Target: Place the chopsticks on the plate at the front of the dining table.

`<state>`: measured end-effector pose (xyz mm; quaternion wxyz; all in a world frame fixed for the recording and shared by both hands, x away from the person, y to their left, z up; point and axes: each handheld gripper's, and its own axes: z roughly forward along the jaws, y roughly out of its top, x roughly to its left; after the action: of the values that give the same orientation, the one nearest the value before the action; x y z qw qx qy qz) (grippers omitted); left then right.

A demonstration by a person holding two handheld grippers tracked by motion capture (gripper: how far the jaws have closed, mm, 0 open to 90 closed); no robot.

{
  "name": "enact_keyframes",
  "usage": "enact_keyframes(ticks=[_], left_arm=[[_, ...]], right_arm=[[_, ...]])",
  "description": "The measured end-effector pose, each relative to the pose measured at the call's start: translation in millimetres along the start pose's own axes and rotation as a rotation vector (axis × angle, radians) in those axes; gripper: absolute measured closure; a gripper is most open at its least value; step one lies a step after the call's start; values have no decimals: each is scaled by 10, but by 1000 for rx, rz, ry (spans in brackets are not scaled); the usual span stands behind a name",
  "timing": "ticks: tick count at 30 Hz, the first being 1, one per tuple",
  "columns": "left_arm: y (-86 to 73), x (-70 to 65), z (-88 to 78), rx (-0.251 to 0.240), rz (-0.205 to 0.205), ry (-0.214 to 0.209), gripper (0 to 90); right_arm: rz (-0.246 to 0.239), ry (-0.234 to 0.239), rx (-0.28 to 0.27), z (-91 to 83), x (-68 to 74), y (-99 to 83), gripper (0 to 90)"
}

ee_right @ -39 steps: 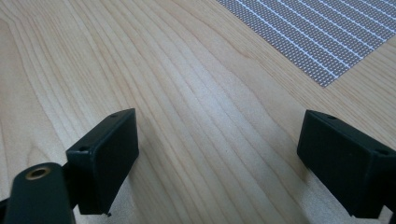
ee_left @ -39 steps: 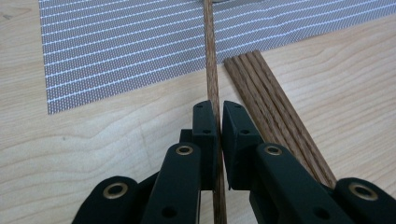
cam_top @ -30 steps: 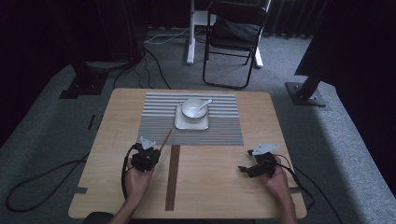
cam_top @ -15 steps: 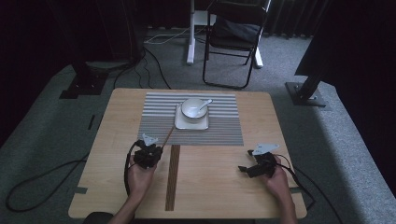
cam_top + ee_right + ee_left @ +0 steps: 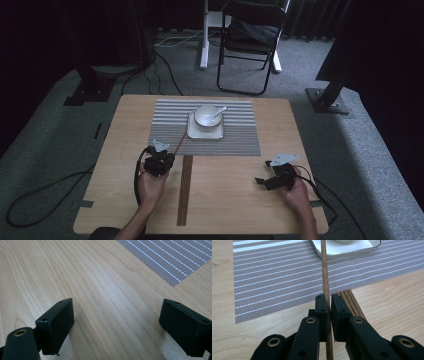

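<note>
The chopstick [image 5: 325,277] sits pinched between the closed jaws of the left gripper [image 5: 329,305], its far end slanting up over the striped mat [image 5: 274,272] to the near-left corner of the white tray [image 5: 352,251]. Set against a second ago, the stick and the left hand [image 5: 149,186] look much the same, so the grip seems settled and the stick ready to be carried. Just beside the jaws, the dark wooden strip [image 5: 184,189] lies along the table [image 5: 240,210]. On the tray stands a bowl [image 5: 206,115] with a spoon [image 5: 218,110]. The right gripper [image 5: 116,326] rests low over bare wood, jaws wide apart, holding nothing.
</note>
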<state>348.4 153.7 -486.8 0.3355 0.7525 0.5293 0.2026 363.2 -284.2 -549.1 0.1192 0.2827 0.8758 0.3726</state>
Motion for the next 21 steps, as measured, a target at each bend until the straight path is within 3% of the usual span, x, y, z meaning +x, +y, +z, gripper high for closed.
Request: enact_keyframes(ticks=[21], left_arm=[[122, -13, 65, -7, -10, 2, 844]], right_arm=[[1, 0, 0, 0, 0, 0, 121]])
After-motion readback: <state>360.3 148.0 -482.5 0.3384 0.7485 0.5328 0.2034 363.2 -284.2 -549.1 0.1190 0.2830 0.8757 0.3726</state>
